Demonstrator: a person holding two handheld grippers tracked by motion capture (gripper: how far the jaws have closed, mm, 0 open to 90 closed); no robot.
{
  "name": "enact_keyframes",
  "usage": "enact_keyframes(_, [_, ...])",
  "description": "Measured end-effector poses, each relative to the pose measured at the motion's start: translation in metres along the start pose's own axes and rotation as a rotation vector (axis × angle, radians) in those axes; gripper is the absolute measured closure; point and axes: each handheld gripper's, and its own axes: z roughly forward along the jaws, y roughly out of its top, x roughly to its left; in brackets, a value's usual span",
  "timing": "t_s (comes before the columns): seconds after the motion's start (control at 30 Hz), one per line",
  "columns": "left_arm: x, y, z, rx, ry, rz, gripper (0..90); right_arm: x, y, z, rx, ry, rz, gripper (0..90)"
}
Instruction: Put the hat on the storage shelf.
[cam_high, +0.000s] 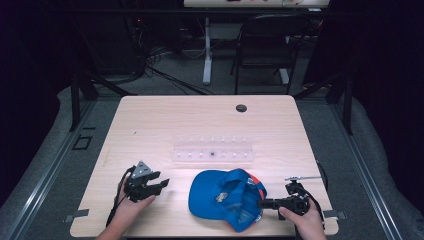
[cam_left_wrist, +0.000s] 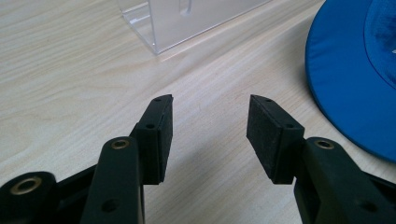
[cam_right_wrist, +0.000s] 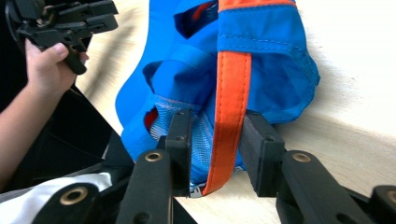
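Blue cap (cam_high: 227, 199) lying on the near part of the light wood table (cam_high: 150, 120), between the two claws, closer to the right one. Right claw (cam_high: 265, 203) at the cap's right edge, pointing left into it; in the right gripper view (cam_right_wrist: 215, 149) an orange strap (cam_right_wrist: 231, 107) and bunched blue fabric with pale mesh sitting between the two black pads, jaws partly drawn in around them. Cannot tell for sure whether both pads press on the cloth: left pad against the mesh, right pad just beside the strap. Left claw (cam_high: 159, 184) well to the left of the cap, resting low over bare table, jaws spread with nothing between them (cam_left_wrist: 209, 133); cap brim (cam_left_wrist: 355, 79) at the right edge of the left gripper view, apart from the pads.

Clear plastic rack (cam_high: 212, 151) beyond the cap, toward the middle of the table, with rows of small pale items in it and one dark one near the middle; too small to identify. Corner of the same clear rack (cam_left_wrist: 177, 21) ahead of the left claw.

Cap: bright blue, crumpled, orange trim at the right side, small patch on the crown, brim toward the left.
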Motion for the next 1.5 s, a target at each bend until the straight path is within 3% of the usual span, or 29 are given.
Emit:
enact_keyframes(0.2, [-0.001, 0.000, 0.000, 0.001, -0.001, -0.001, 51.4, 0.001, 0.004, -0.004, -0.011, 0.002, 0.015, 74.5])
enact_keyframes(0.57, [-0.001, 0.000, 0.000, 0.001, 0.001, 0.000, 51.4, 0.002, 0.008, -0.007, -0.032, -0.007, 0.068, 77.4])
enact_keyframes(0.83, [-0.001, 0.000, 0.000, 0.005, -0.001, 0.010, 51.4, 0.006, 0.016, -0.009, -0.016, -0.044, 0.115, 77.7])
enact_keyframes(1.07, [-0.001, 0.000, 0.000, 0.001, 0.001, 0.001, 51.4, 0.008, 0.026, -0.012, 0.043, -0.069, 0.114, 77.8])
enact_keyframes(1.5, [-0.002, 0.000, 0.001, 0.004, -0.001, 0.007, 51.4, 0.024, 0.049, -0.024, 0.118, -0.182, 0.091, 77.8])
